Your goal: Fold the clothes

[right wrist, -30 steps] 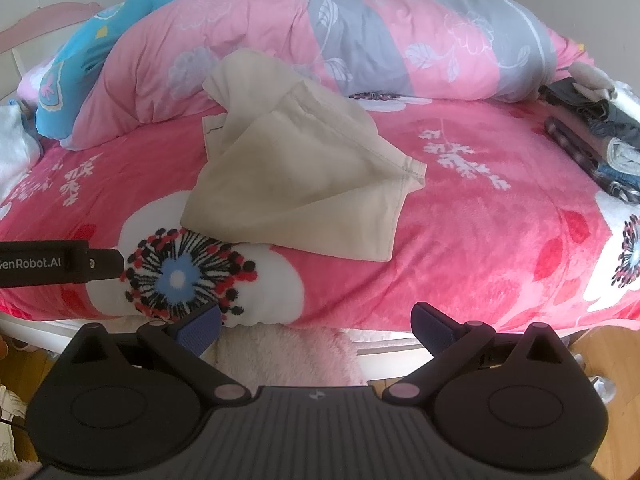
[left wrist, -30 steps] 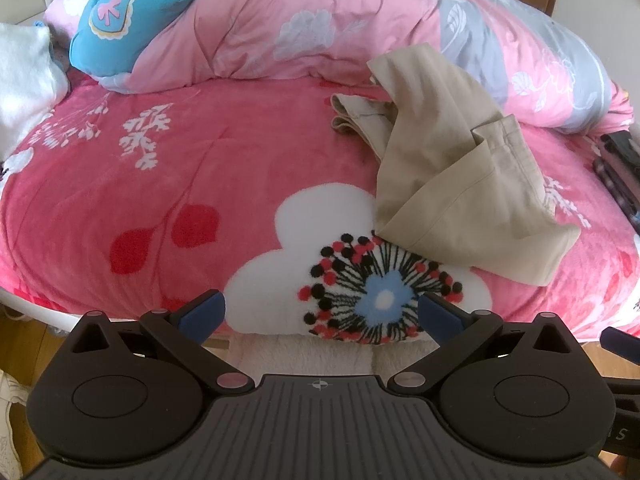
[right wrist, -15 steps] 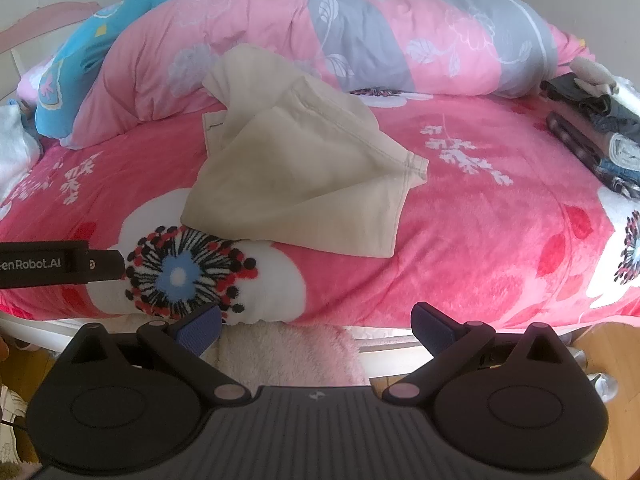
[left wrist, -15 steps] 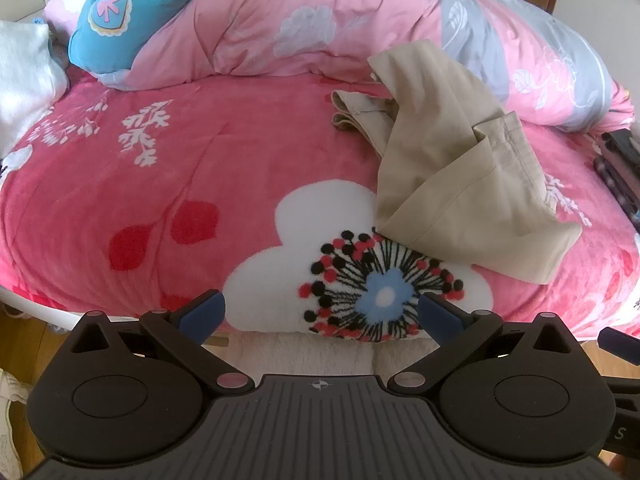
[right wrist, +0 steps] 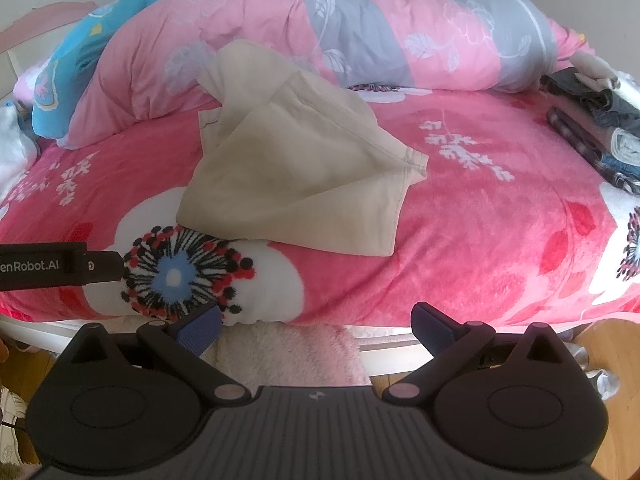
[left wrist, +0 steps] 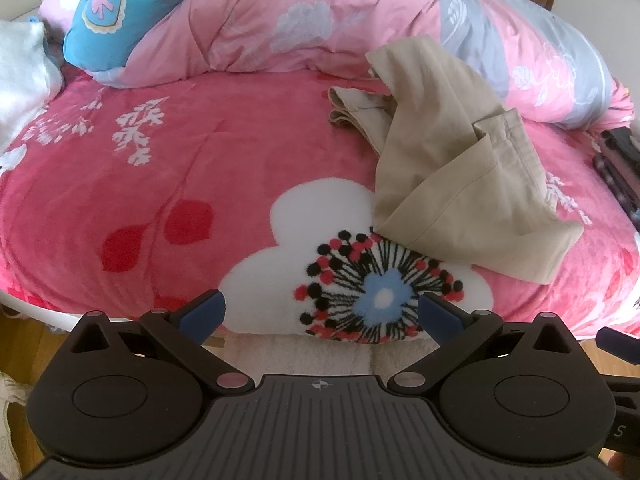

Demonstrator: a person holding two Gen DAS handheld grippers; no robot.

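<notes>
A crumpled beige garment [left wrist: 452, 168] lies on the pink flowered bed blanket [left wrist: 200, 168], its far end resting against the rolled duvet. In the right wrist view the same beige garment [right wrist: 304, 172] sits centre-left. My left gripper [left wrist: 319, 314] is open at the bed's near edge, short of the garment and to its left. At the bed's edge my right gripper [right wrist: 316, 326] is open too, with nothing between its fingers. The left gripper's body [right wrist: 52, 266] shows at the left of the right wrist view.
A rolled pink, grey and blue duvet [right wrist: 320, 32] lines the back of the bed. Folded dark clothes [right wrist: 596, 128] are stacked at the far right. A white cloth [left wrist: 20, 76] lies at the far left. A fluffy pink rug [right wrist: 288, 352] covers the floor below the bed edge.
Both grippers have drifted slightly; the view of the bed shifts a little. The garment has not moved and both grippers stay open.
</notes>
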